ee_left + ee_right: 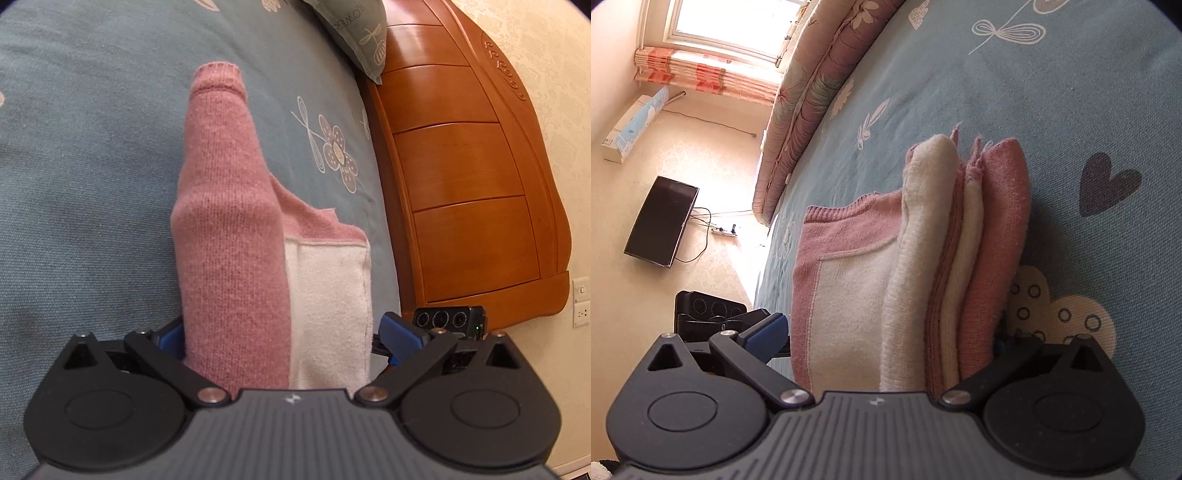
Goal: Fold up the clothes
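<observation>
Blue fingers [400, 332] of the left gripper [284, 334] are spread wide w/ the folded pink-and-white sweater [236, 236] sitting right btwn them, not pinched afaict. Right gripper [886, 332] is splayed just as wide around the same sweater [923, 258]; its blue left finger [768, 332] stands clear of the knit, the right one's mostly hidden behind the layers. Sweater's a stacked bundle on the blue flower-print bedsheet [74, 147], near the wooden headboard [461, 184]. Pillow [354, 26] up by the headboard.
</observation>
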Action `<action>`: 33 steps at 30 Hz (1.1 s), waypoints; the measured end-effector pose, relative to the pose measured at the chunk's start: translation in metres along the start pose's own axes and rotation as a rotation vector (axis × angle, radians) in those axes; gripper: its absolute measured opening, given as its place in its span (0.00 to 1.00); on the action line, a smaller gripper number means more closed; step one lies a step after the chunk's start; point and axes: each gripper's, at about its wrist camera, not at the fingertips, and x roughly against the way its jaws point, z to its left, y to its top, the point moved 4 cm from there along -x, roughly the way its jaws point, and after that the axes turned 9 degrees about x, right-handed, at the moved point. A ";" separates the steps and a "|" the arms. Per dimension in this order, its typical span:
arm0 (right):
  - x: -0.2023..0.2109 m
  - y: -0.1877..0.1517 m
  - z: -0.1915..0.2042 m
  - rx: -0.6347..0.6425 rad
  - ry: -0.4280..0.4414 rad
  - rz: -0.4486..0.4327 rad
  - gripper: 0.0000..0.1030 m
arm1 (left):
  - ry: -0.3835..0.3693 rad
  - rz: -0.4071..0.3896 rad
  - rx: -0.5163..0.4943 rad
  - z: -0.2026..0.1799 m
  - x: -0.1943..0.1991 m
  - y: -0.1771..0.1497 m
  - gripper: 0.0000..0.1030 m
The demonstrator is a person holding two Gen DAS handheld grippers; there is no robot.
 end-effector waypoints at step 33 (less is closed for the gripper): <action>0.153 0.061 -0.037 0.001 -0.032 -0.214 1.00 | -0.124 0.179 -0.134 -0.126 -0.115 0.008 0.98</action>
